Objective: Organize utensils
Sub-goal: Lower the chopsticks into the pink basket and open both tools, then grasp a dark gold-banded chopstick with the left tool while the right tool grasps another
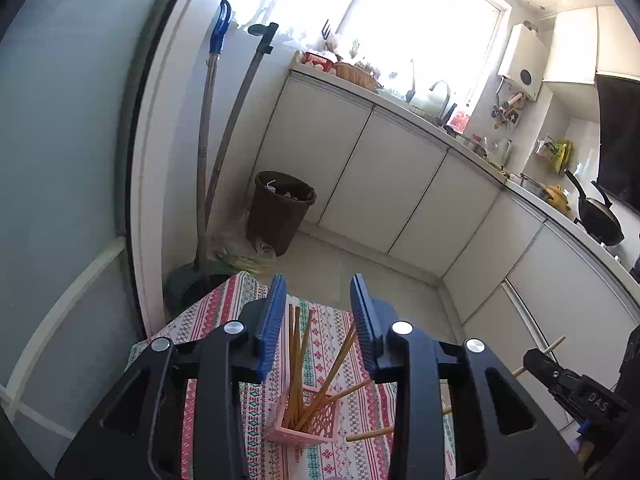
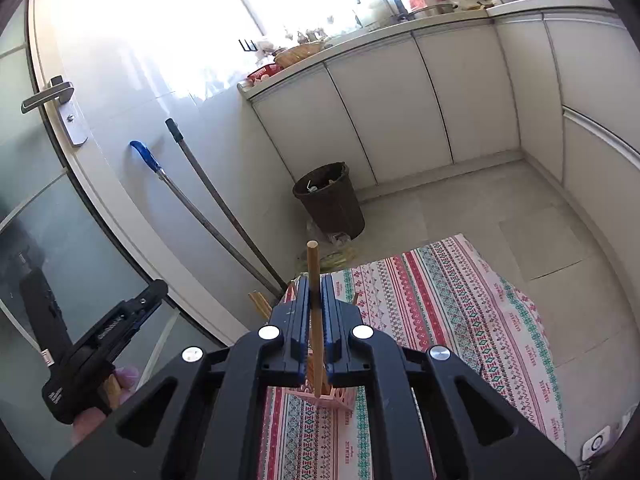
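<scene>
The pink lattice holder (image 1: 305,416) stands on the patterned cloth (image 2: 460,300) covering the counter, and everything here is best placed against it. Several wooden chopsticks (image 1: 298,364) already stand in it, leaning out at different angles, and two more sticks show low to its right, though whether they rest in it or on the cloth I cannot tell.

The right tool (image 2: 316,336) is clenched on a single chopstick (image 2: 314,300), gripped near its middle. Its long axis runs close to upright, tilted a little, with the top end well above the jaws and the lower end just over the holder's open mouth in the right wrist view. Whether the tip is already inside the rim is hidden by the tool's body.

The left tool (image 1: 318,320) is released: its jaws stand apart with nothing pressed between them, and the standing chopsticks show through the gap beyond. It sits above and behind the holder.

Judging from this, the right hand is the nearer and loaded one; the coming move turns on keeping the stick's lower end directly above the holder's opening, then lowering along the stick's own axis.
</scene>
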`<state>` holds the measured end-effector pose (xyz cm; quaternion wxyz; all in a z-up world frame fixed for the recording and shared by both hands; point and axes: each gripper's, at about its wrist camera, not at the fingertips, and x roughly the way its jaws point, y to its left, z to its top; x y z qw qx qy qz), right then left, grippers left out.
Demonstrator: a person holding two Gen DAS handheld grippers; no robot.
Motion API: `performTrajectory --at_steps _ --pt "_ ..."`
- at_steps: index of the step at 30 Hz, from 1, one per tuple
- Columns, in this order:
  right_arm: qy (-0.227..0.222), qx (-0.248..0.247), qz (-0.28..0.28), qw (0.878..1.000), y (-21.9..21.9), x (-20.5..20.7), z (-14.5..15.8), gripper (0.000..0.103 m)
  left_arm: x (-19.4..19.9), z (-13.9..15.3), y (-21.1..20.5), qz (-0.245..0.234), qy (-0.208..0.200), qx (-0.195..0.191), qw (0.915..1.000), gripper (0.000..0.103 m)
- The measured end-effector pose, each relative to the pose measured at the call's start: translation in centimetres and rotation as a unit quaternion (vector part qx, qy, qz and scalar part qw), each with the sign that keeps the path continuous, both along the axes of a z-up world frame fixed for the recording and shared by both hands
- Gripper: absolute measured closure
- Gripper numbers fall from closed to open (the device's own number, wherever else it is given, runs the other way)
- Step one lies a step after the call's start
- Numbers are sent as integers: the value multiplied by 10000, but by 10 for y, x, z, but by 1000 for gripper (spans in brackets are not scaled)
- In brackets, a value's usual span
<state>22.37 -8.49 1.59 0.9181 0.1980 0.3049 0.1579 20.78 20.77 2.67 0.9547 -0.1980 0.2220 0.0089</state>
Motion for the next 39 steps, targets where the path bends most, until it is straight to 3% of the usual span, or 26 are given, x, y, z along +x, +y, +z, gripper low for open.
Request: performTrajectory --at_steps 5,15,17,19,25,27,29,31,32,36,39 --pt "47 0 -78 10000 8 11 -7 97 -7 0 5 12 22 -134 9999 65" --pt "235 -33 -82 9997 34 37 -40 96 3 -6 -6 -118 156 95 9998 65" --pt "290 -192 -14 9994 44 40 -48 90 6 -11 -10 -188 233 165 9994 65" --pt "277 -357 -16 9990 50 39 -51 67 6 -14 -16 -266 283 222 9990 65" --pt "208 -605 -208 9977 39 26 -43 65 0 -18 -35 -421 339 430 9976 61" --pt "250 -657 -323 9970 30 19 -44 59 -2 -20 -40 -442 379 521 9969 53" --pt "339 -656 -421 9964 20 13 -47 53 -5 -25 -46 -426 452 625 9961 34" --pt "481 -634 -598 9950 5 7 -53 33 -8 -34 -53 -444 560 671 9952 25" --pt "564 -597 -738 9939 -6 3 -56 28 -8 -39 -57 -517 682 714 9938 21" --pt "890 -482 -1251 9870 -56 -14 -71 9 -3 -65 -81 -943 1203 861 9845 9" --pt "1299 -577 -1476 9788 -92 -24 -88 7 4 -94 -111 -1423 1689 1108 9690 7"
